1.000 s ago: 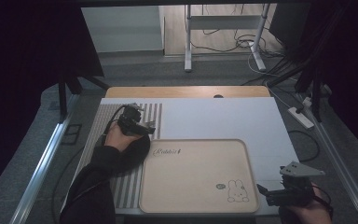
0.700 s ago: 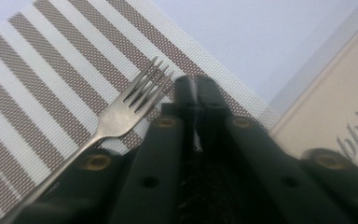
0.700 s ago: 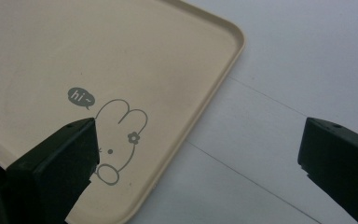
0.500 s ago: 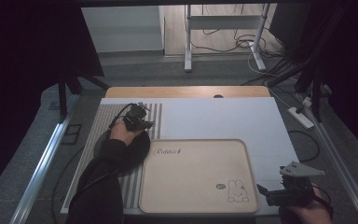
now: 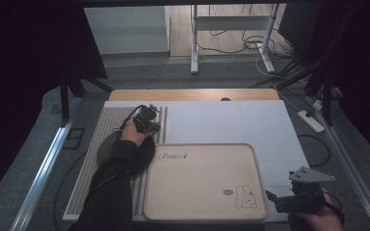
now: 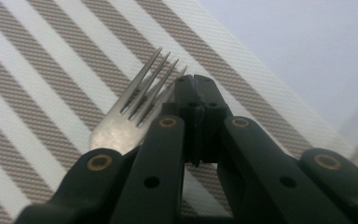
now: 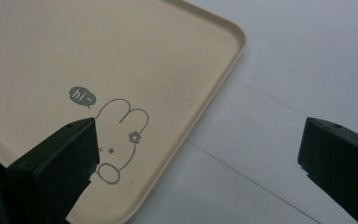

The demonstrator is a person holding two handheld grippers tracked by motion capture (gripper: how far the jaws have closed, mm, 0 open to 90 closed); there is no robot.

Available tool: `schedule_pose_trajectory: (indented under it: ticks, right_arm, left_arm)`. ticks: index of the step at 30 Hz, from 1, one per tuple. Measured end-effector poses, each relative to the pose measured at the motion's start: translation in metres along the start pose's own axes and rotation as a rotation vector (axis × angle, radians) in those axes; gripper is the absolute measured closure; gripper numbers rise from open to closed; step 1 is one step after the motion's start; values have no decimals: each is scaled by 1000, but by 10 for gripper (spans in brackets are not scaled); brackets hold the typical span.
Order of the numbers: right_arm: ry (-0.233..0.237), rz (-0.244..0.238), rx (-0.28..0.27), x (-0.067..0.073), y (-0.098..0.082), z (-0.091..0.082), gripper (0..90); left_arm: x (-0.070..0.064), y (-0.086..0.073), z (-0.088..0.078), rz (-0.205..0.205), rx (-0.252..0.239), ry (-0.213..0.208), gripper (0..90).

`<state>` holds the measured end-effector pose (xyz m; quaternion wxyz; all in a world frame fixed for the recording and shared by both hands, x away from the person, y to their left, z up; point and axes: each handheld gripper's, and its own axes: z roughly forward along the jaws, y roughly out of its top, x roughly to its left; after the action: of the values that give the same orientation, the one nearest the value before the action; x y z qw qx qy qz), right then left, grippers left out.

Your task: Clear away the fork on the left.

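Looks like early days: a fork is seen right beside the left gripper, whose jaws are pressed together over the striped placemat, though a real pinch can't be confirmed. The beige tray is left bare, and the right gripper is held spread wide at its corner.

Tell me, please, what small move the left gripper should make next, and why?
Probably lift the fork off the striped mat and carry it toward the tray. The left gripper looks shut on the fork, whose tines stick out beside the closed jaws, and the tray lies bare. The right gripper waits open at its corner.
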<state>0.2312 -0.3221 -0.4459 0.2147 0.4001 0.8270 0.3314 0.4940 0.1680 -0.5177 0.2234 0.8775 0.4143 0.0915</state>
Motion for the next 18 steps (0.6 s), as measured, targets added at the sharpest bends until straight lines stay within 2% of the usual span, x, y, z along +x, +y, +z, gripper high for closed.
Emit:
schedule_pose_trajectory:
  ticks: [5, 9, 12, 14, 17, 18]
  right_arm:
    - [1, 0, 0, 0, 0, 0, 0]
    - [2, 0, 0, 0, 0, 0, 0]
    - [3, -1, 0, 0, 0, 0, 0]
    - [4, -2, 0, 0, 0, 0, 0]
    - [4, -3, 0, 0, 0, 0, 0]
    - [5, -3, 0, 0, 0, 0, 0]
  left_arm:
    - [11, 4, 3, -25, -14, 5, 891]
    - [17, 10, 6, -31, -10, 38, 891]
    - [20, 12, 8, -58, -19, 57, 891]
    - [21, 12, 8, -70, -23, 48, 891]
    - [25, 9, 0, -68, -40, 50, 890]
    - [28, 7, -5, -84, -58, 48, 886]
